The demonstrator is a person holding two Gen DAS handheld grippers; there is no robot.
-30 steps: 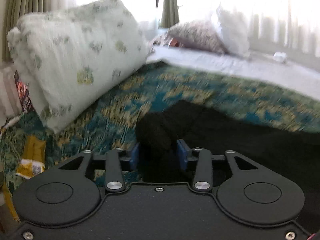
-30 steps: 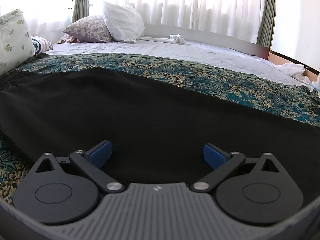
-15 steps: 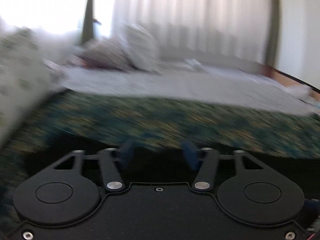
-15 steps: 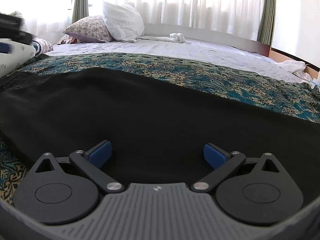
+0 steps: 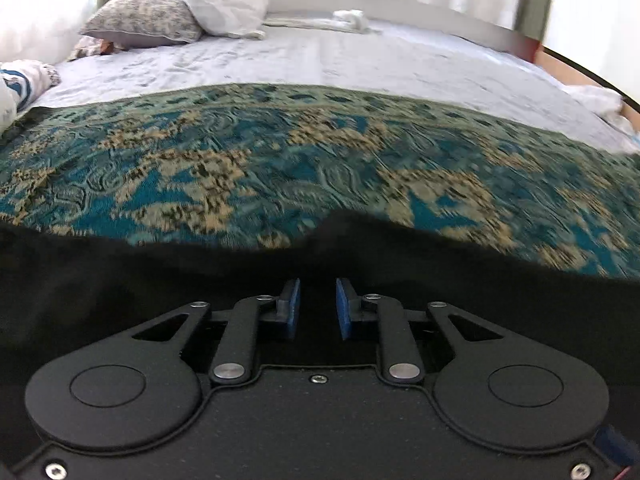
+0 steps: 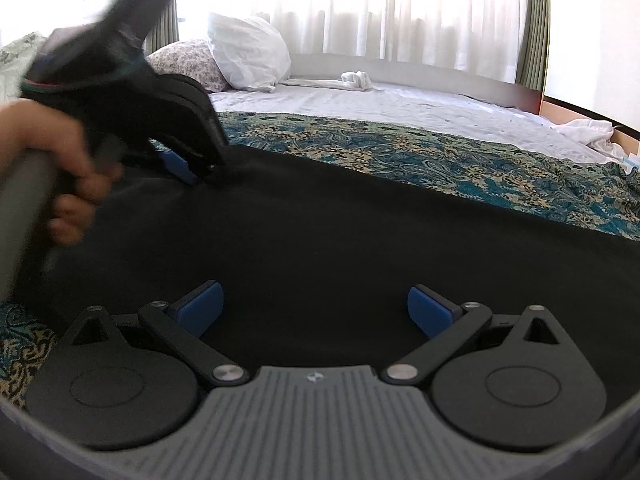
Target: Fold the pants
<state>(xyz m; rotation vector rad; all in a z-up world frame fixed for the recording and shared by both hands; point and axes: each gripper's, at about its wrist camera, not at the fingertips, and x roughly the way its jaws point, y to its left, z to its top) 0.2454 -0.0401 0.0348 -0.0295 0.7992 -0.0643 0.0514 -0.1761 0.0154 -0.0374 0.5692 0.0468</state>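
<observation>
Bed (image 6: 400, 100): white sheet at the far side, a teal-and-gold patterned bedspread (image 5: 280, 160) across the near half, pillows (image 6: 248, 56) at the headboard end.

Black pants (image 6: 340, 232) lie flat on the bedspread. Long axis runs left-right across the right wrist view, from low left to the right frame edge. Far edge of the cloth meets the pattern; one small raised peak (image 5: 340, 220) shows in that edge directly ahead of the left tool.

Left gripper (image 5: 318, 308): blue pads drawn close with a narrow gap and black cloth lying between and beneath them. Cannot tell whether it actually pinches fabric. From the right wrist view it sits at the pants' far-left portion, tips down at the cloth, held by the left hand (image 6: 60, 172).

Right gripper (image 6: 316, 312): jaws spread wide, holding nothing, low over the middle of the pants, cloth on all sides.

Judgement: the left tool is the one on an edge; the right is nearer the midline, so the fold probably carries left end toward right.
</observation>
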